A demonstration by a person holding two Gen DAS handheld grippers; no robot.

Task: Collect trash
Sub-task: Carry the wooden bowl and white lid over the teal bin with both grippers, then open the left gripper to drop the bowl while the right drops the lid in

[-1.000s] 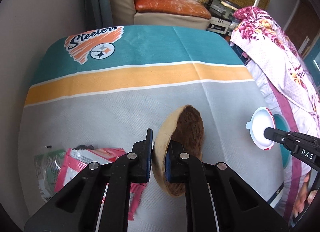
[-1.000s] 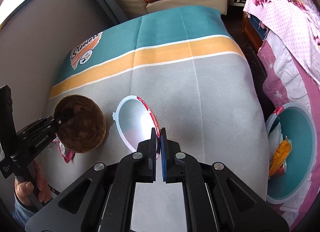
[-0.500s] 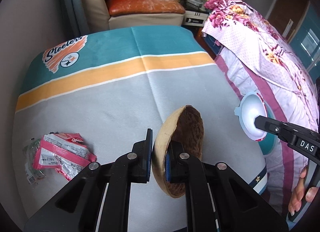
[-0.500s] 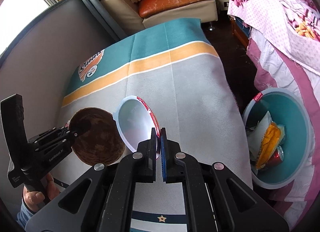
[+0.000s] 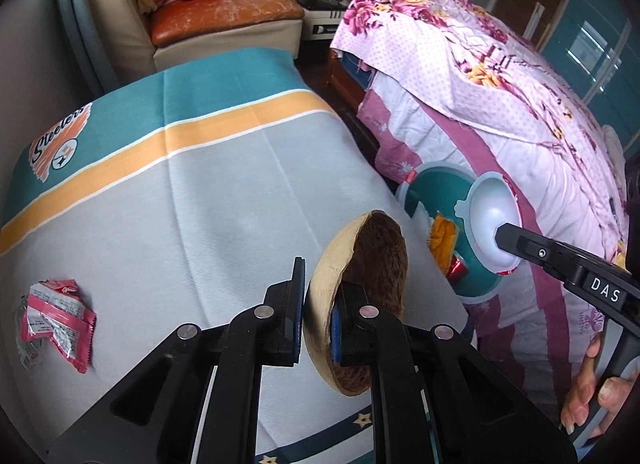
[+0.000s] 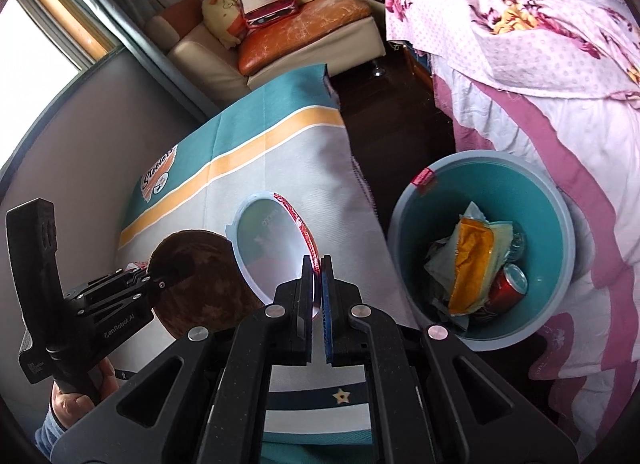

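My left gripper [image 5: 318, 306] is shut on the rim of a brown coconut shell half [image 5: 372, 264], held in the air near the right edge of the cloth-covered table [image 5: 200, 192]. My right gripper [image 6: 318, 272] is shut on the edge of a white plastic lid [image 6: 272, 240] with a red rim, held upright. In the right wrist view the coconut shell [image 6: 200, 280] hangs left of the lid. The lid [image 5: 490, 220] shows over the teal trash bin [image 5: 436, 192] in the left wrist view. The bin [image 6: 480, 248] stands on the floor beside the table, holding wrappers and a red can.
Pink and white snack wrappers [image 5: 56, 316] lie on the table's left side. A bed with a floral pink cover [image 5: 500, 84] stands right of the bin. A sofa [image 6: 304, 28] with cushions sits beyond the table. A hand [image 5: 588, 396] grips the right tool's handle.
Both grippers have swung to the right across the table with the shell and the lid still held. The bin has come into full view, and the wrappers have slid to the far left.
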